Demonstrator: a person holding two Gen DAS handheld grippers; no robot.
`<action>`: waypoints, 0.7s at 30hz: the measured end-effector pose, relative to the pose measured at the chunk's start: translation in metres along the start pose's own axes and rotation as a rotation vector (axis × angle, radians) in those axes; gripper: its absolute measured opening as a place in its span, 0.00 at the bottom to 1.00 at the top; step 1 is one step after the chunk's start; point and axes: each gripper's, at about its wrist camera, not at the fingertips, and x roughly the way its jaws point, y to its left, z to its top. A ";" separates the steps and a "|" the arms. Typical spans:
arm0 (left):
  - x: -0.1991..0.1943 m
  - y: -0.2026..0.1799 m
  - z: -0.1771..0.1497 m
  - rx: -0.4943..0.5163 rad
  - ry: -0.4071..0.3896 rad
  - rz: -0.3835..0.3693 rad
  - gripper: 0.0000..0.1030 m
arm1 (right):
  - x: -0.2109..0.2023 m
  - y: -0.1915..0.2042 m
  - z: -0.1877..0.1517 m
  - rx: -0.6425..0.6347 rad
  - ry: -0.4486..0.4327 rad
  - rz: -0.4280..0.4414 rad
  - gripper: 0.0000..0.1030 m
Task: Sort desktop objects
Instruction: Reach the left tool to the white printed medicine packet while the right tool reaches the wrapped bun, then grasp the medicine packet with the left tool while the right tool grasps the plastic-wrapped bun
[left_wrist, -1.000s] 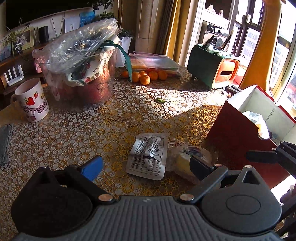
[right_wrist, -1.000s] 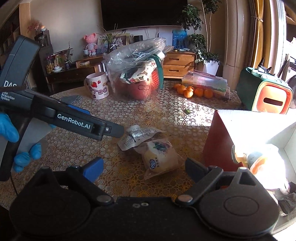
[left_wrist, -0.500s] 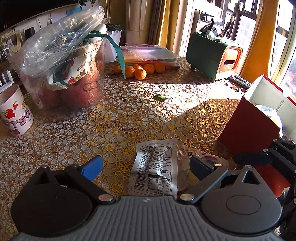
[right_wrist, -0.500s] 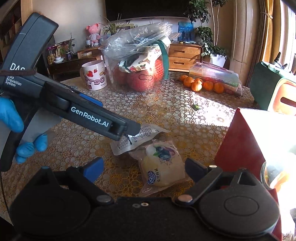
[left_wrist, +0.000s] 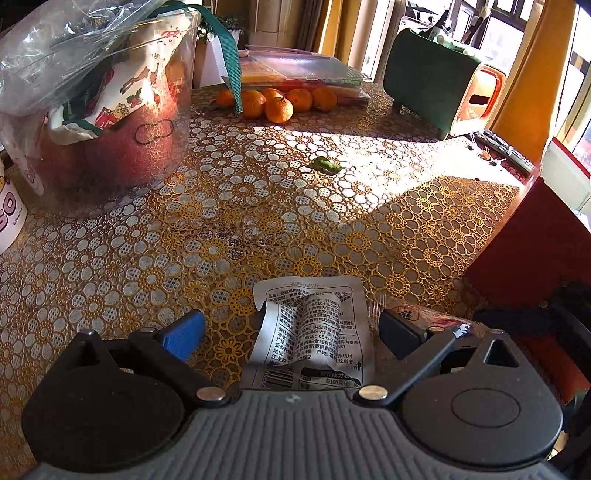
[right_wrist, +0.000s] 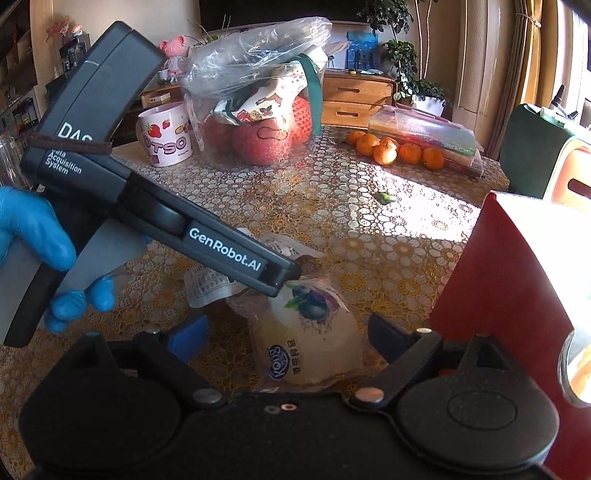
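White printed sachet (left_wrist: 310, 332): lying flat on the desk (left_wrist: 258, 206), now filling the gap under the descending left gripper (left_wrist: 291, 334), fingers wide, gripping nothing. Bun packet (right_wrist: 310, 343): just beside it, right gripper (right_wrist: 286, 341) closing in, fingers wide, empty. Red box (right_wrist: 498, 295): nearby, probably awaiting both.

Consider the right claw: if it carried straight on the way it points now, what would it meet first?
Probably the wrapped bun, lying between the open right claw fingers. Depth is hard to judge, but nothing visible lies nearer.
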 end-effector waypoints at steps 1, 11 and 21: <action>0.001 0.001 0.000 -0.002 -0.003 -0.003 0.98 | 0.001 -0.001 0.000 0.002 0.001 0.000 0.90; 0.000 -0.001 -0.004 0.008 -0.028 0.001 0.98 | 0.014 -0.002 -0.001 0.006 0.021 -0.013 0.87; -0.005 -0.004 -0.004 0.004 -0.017 -0.003 0.87 | 0.013 0.001 -0.002 0.001 0.054 -0.023 0.65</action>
